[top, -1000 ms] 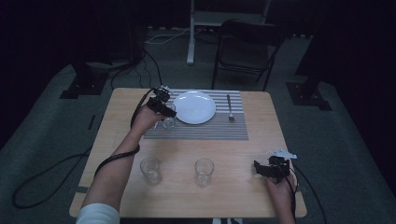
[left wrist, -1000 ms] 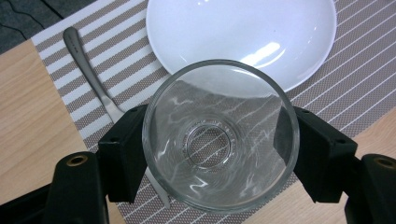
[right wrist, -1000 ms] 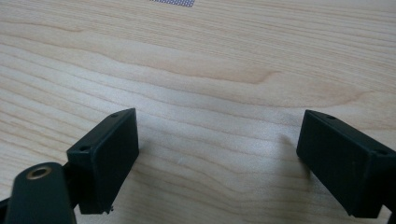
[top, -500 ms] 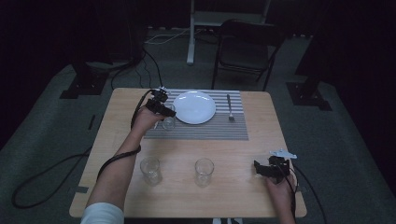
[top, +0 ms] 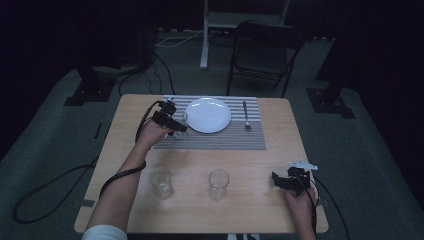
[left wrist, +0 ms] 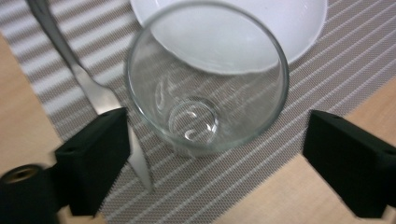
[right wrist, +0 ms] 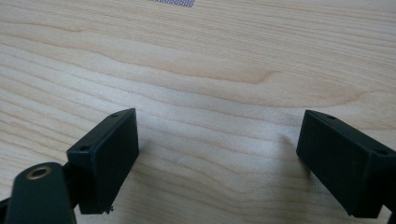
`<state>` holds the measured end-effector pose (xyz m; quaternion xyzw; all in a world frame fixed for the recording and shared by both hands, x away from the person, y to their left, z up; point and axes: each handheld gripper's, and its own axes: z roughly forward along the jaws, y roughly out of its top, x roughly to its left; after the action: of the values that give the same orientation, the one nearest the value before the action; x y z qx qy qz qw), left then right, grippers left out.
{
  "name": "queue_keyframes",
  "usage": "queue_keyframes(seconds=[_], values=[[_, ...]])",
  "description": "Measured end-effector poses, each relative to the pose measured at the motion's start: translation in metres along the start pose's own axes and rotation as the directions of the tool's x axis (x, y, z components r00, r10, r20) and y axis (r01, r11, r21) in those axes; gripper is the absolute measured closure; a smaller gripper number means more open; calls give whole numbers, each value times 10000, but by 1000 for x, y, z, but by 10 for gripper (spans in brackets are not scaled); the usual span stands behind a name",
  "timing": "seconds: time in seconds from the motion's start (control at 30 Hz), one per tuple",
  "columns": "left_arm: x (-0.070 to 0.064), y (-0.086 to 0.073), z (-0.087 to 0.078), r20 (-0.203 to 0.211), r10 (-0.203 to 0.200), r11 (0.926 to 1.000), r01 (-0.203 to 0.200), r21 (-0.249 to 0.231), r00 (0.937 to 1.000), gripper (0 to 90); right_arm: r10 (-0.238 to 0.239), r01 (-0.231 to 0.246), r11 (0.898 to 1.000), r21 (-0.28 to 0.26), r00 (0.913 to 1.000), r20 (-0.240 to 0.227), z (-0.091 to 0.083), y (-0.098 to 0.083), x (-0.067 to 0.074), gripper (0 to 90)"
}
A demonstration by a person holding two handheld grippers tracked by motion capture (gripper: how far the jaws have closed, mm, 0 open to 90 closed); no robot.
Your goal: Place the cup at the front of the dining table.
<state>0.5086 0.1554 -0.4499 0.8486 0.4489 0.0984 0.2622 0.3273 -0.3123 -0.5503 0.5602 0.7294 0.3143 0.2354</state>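
Left gripper [left wrist: 215, 158] jaws just opened wide vs 1 s ago, clear round drinking glass [left wrist: 205, 79] standing free betw. its 2 black fingers [left wrist: 93, 163], on grey striped placemat [left wrist: 261, 177], right gripper [right wrist: 217, 163] open, nothing held.

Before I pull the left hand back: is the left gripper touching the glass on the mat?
Apart. In the left gripper view, striped mat shows between the glass and both pads of the left gripper, which has just been opening.

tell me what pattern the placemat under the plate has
Grey and white stripes on the placemat, clearest in the left gripper view.
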Motion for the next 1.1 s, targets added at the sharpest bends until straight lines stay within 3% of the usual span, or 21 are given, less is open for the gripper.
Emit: queue_keyframes(seconds=[0.07, 0.27, 0.33, 0.5, 0.7, 1.1], values=[[0, -4, 0, 65, 41, 9999, -41, 103, 10000, 27, 2, -2, 10000, 1, 10000, 0, 0, 0, 0, 126], [1, -16, -4, -23, 101, 9998, -101, 176, 9999, 21, 0, 0, 10000, 1, 10000, -1, 0, 0, 0, 127], [2, -21, -6, 206, 201, 9997, -204, 129, 9996, 38, 2, -2, 10000, 0, 10000, 0, 0, 0, 0, 127], [0, -29, -10, 146, 550, 9985, -549, -67, 9984, 49, 2, -2, 10000, 2, 10000, -1, 0, 0, 0, 126], [-2, -42, -16, -342, 802, 9949, -821, -582, 9962, 49, 1, -1, 10000, 0, 10000, 1, 0, 0, 0, 126], [3, -71, -25, -193, 596, 9960, -608, -650, 9980, 49, -4, 4, 10000, -3, 10000, 0, 0, 0, 0, 126]])
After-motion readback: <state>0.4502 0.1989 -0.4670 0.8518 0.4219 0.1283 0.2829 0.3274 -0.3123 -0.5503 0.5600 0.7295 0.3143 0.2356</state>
